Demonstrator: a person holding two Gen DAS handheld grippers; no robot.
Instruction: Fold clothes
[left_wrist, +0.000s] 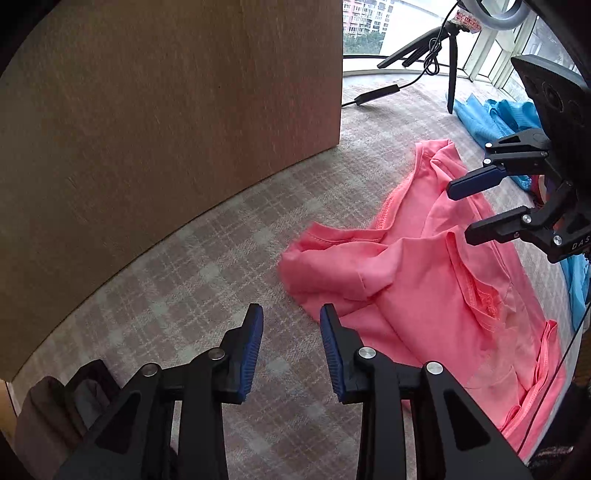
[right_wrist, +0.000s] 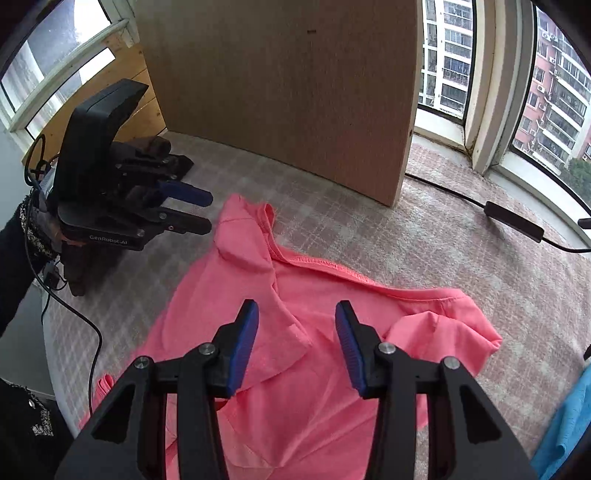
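Looking at the pink T-shirt, you have it lying rumpled on the checked blanket, just in front of the upright wooden board, with its neckline edge turned toward that board and both sleeves flopped inward over the body. Your left gripper hangs with its jaws spread wide and nothing between them, just off the shirt's left sleeve end. Your right gripper is likewise wide open and empty, poised above the middle of the shirt.

The shirt seems not yet flattened, so the step in hand is probably spreading it before any fold. Take each sleeve or shoulder at its outer seam, not the loose middle, so you pinch only one layer where you can. Bring the blue pads down until the lower one slides under the hem, then close fully before pulling. Draw the two grips away from each other, parallel to the board, and keep the cloth low so it drags flat instead of bunching.

Mind the blue garment lying beyond the shirt's far side, and the black cable on the blanket off the board's right corner; either could snag if you sweep wide.
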